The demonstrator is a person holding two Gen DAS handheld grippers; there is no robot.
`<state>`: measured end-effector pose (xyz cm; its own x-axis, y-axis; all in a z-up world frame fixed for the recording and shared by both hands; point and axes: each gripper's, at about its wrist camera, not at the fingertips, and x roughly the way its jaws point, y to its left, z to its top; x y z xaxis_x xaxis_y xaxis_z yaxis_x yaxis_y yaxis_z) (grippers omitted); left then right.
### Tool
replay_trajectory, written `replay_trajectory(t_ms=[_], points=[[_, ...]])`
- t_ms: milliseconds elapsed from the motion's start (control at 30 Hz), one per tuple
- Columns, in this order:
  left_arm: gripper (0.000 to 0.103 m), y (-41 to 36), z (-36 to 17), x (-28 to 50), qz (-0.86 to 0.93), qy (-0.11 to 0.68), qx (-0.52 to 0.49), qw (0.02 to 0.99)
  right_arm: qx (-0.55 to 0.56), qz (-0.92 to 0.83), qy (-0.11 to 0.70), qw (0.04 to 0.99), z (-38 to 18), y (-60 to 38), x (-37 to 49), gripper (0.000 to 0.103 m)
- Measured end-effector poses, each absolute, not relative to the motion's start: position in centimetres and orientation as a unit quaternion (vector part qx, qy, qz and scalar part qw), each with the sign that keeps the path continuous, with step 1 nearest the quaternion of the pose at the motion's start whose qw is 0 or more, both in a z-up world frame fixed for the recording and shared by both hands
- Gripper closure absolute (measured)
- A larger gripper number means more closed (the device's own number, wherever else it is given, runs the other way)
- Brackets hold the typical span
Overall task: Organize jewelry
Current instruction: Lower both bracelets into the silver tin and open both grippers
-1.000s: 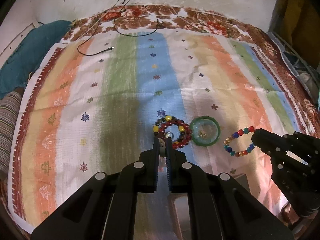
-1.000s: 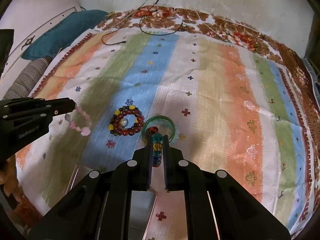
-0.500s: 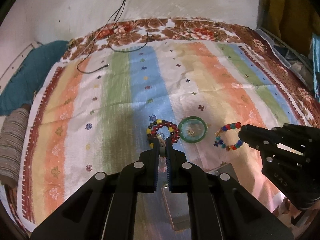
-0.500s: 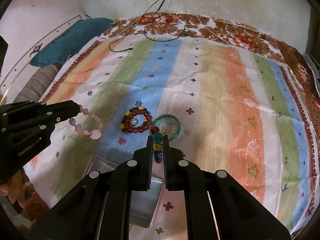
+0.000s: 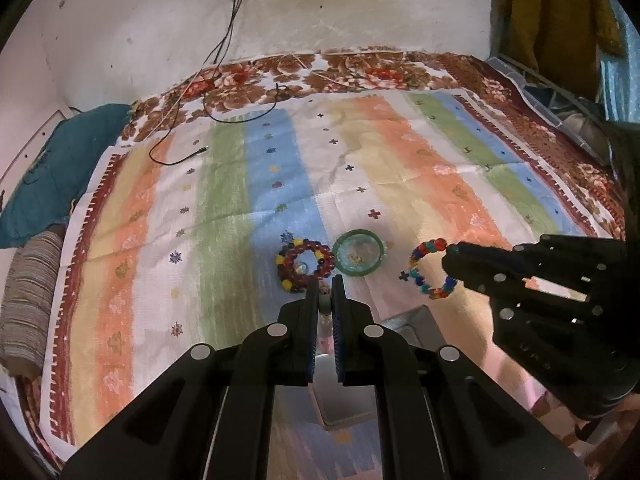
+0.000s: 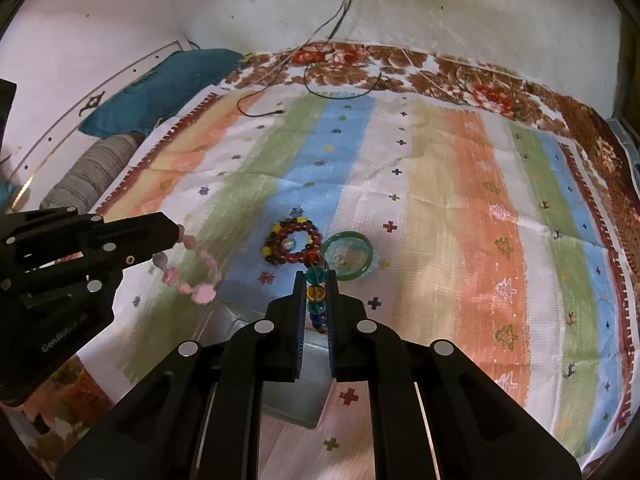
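While both jaws pinch bracelets, left gripper (image 5: pixel 325 294) on pink bracelet (image 6: pixel 192 276), right gripper (image 6: pixel 316 280) on multicolour bracelet (image 5: pixel 430 270), metal tray (image 6: pixel 280 368) lies just below and near of both, roughly equally close.

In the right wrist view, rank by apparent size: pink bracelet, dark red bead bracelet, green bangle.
1. pink bracelet, though it hangs from the left gripper nearer the camera, so unsure.
2-3. dark red bead bracelet and green bangle look alike.
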<state>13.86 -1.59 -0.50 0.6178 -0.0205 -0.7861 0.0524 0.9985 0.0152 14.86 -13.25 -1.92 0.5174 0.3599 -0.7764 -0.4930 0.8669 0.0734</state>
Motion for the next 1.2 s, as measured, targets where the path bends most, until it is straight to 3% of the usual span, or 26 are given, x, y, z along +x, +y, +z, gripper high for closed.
replay_trajectory(t_ms=[600,733,767,800,833,933,1000,1100,1200], points=[[0.097,-2.5,0.0,10.5,-0.035,0.426,-0.016,0.904,-0.074,0.271,0.449,0.849,-3.4,-13.3,12.6,0.092],[0.084,-1.9,0.0,10.7,-0.022,0.427,-0.022,0.904,-0.069,0.257,0.445,0.855,-3.3,-13.7,13.0,0.091],[0.083,-1.7,0.0,10.8,-0.018,0.427,-0.023,0.904,-0.066,0.253,0.446,0.856,-3.3,-13.8,13.1,0.085],[0.081,-1.5,0.0,10.9,-0.014,0.428,-0.024,0.904,-0.064,0.25,0.446,0.857,-3.3,-14.0,13.2,0.071],[0.077,-1.2,-0.1,11.0,-0.008,0.429,-0.026,0.903,-0.061,0.246,0.444,0.859,-3.2,-14.1,13.4,0.066],[0.07,-0.3,-0.4,11.4,0.006,0.432,-0.031,0.901,-0.056,0.239,0.448,0.86,-3.4,-14.5,13.8,0.064],[0.067,0.2,-0.5,11.8,0.014,0.434,-0.035,0.9,-0.055,0.235,0.45,0.86,-3.6,-14.5,14.1,0.057],[0.049,1.2,-1.0,12.6,0.018,0.441,-0.063,0.895,-0.055,0.232,0.452,0.86,-3.7,-14.5,14.7,0.053],[0.049,2.3,-2.0,13.5,0.022,0.455,-0.099,0.885,-0.056,0.223,0.458,0.859,-4.0,-14.4,15.6,0.051]])
